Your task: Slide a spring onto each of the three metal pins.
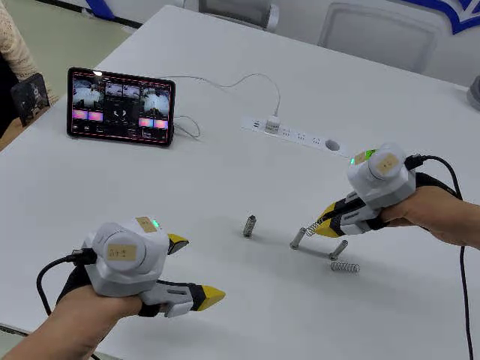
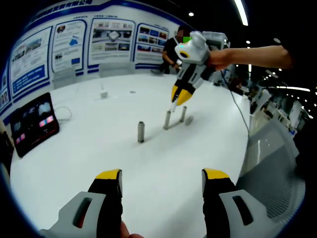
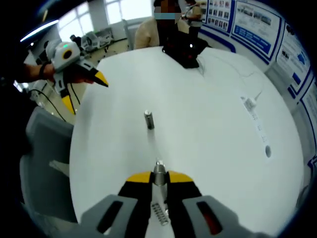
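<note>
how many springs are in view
3: a fitted spring on the left pin, a held spring in the right gripper by the middle pin, a loose spring lying beside the right pin.

Office-type meeting room or showroom. A large white surface (image 1: 225,165) with rounded corners is the main furniture. Grey office chairs (image 1: 375,34) are drawn up at the surface's far edge. The wall beyond the surface carries blue-and-white display panels (image 2: 74,44), their text too small to read. Strip lights (image 2: 241,11) sit in a dark ceiling above the surface. On the surface are a cabled tablet (image 1: 121,106) and a white power strip (image 1: 296,135). A person (image 3: 148,32) sits at its end.
</note>
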`<state>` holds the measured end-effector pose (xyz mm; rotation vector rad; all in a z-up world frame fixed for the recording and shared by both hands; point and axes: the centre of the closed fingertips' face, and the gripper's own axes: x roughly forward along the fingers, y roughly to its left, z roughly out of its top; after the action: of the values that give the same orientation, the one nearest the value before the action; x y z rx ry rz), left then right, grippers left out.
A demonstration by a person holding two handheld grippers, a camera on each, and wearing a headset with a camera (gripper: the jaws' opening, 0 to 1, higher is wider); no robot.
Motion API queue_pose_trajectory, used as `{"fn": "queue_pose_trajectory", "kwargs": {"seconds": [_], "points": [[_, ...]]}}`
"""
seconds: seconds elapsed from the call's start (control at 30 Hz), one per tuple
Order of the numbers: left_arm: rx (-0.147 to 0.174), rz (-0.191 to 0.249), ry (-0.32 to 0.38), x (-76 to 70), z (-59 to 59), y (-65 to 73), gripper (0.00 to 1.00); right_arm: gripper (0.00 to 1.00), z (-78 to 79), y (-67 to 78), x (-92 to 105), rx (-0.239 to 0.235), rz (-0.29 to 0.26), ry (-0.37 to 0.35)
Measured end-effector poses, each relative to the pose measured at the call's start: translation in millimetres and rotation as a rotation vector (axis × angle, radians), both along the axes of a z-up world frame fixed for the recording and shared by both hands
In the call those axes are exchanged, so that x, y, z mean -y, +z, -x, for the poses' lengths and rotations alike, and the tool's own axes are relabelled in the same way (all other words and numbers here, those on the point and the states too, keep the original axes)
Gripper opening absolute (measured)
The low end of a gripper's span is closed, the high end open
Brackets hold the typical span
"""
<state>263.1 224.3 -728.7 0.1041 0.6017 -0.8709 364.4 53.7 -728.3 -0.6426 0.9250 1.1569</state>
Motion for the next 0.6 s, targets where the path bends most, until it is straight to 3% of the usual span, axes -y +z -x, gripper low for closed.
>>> {"fn": "queue_pose_trajectory", "kwargs": {"seconds": [0.6], "points": [[0.0,0.006,0.01,-3.2,0.3,2.5,0.65,0.13,0.3,-4.4,-9.5,-0.009,0.014,0.017]]}}
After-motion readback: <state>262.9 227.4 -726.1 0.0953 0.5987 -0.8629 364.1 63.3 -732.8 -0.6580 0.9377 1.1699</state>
